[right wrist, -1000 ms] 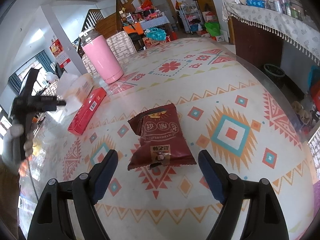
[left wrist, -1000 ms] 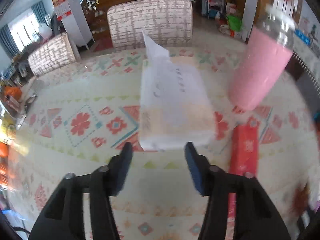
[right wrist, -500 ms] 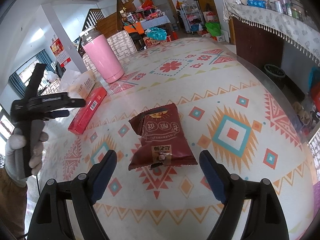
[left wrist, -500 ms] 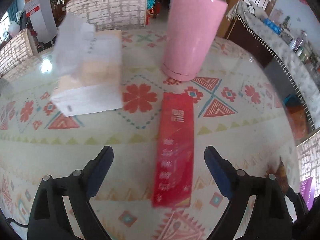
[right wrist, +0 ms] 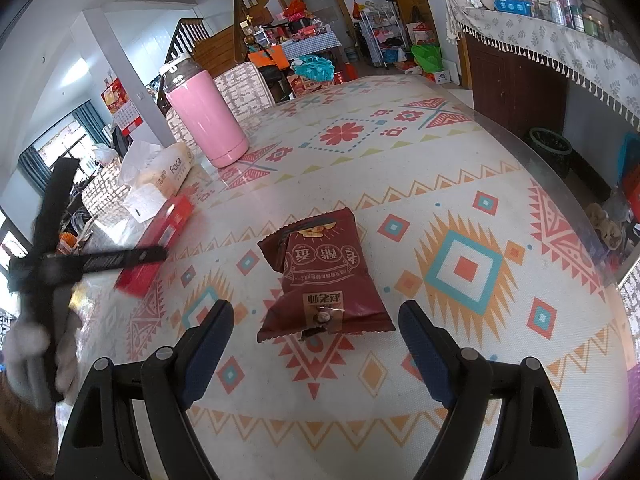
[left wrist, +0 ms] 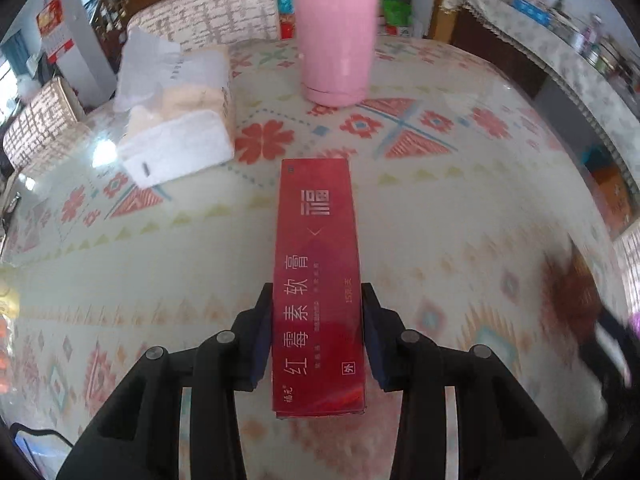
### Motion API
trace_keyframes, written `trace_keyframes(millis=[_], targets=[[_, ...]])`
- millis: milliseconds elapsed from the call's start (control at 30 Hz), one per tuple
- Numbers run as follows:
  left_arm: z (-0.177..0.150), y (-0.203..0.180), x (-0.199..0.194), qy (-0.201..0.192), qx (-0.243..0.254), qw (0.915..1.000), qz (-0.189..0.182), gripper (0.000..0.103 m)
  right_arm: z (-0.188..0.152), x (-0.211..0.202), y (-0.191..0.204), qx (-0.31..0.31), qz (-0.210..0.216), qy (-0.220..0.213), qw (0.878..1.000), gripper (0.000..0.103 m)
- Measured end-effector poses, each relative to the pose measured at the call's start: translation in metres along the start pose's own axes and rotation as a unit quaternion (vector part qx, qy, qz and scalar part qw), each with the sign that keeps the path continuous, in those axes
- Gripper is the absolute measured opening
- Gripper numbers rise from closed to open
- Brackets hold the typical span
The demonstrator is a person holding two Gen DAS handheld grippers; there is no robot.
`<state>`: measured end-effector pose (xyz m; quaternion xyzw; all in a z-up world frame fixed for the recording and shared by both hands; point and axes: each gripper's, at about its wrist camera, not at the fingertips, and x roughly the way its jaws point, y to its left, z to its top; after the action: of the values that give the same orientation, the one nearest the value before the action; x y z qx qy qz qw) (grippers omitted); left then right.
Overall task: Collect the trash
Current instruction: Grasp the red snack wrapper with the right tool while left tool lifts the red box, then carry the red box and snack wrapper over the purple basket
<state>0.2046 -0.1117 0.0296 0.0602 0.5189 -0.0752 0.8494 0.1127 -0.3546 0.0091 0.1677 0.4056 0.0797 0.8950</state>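
— Red cardboard fills the middle of the left wrist view: a long red box (left wrist: 318, 280) lies flat on the patterned tablecloth (left wrist: 460, 216), pointing away from the camera. Is it held?

— Yes. The left gripper (left wrist: 317, 334) has just been closing, and its dark pads now press against both long sides of the box near its close end. The far end reaches toward the pink bottle (left wrist: 336, 36), whose top is cut off by the frame.

— Any writing?

— White Chinese characters run along the box lid, with "15" in small print and a boxed character near the close end. The smaller lines I cannot read. The tissue pack (right wrist: 160, 182) to the left shows "Face" in the right wrist view.

— And the right side?

— The right gripper (right wrist: 316, 334) stands wide open with nothing in it. A dark red snack bag (right wrist: 326, 280) lies on the cloth just ahead of the fingertips, between their lines but untouched. Its label is upside down to the camera, and I cannot make it out.

— Anything unclear?

— In the right view the left gripper (right wrist: 160, 254) and the gloved hand (right wrist: 36, 352) holding it are smeared by blur. In the left view the snack bag (left wrist: 572, 292) is only a brown blur at the right edge.
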Motion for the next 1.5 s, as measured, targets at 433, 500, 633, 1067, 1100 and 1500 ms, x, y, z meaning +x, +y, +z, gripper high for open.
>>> trace_keyframes(millis=[433, 500, 633, 1067, 1100, 1500], targets=[[-0.110, -0.016, -0.093, -0.045, 0.027, 0.9985, -0.014, 0.039, 0.005, 0.020, 0.029, -0.069, -0.129, 0.018, 0.989, 0.055], [-0.123, -0.020, -0.105, -0.052, 0.030, 0.9982, -0.010, 0.039, 0.001, 0.015, 0.032, -0.067, -0.124, 0.018, 0.990, 0.032], [-0.140, -0.016, -0.122, -0.067, 0.030, 0.9973, -0.007, 0.039, -0.017, -0.007, 0.035, -0.066, -0.110, 0.019, 0.992, 0.029], [-0.194, 0.009, -0.140, -0.085, -0.003, 0.9957, -0.037, 0.039, -0.135, -0.128, 0.030, -0.085, -0.083, 0.014, 0.993, 0.026], [-0.196, 0.006, -0.147, -0.093, 0.000, 0.9949, -0.037, 0.039, -0.139, -0.134, 0.029, -0.083, -0.084, 0.010, 0.993, 0.026], [-0.198, -0.047, -0.192, -0.144, 0.060, 0.9860, -0.059, 0.039, -0.151, -0.179, 0.016, -0.065, -0.091, -0.030, 0.993, 0.005]])
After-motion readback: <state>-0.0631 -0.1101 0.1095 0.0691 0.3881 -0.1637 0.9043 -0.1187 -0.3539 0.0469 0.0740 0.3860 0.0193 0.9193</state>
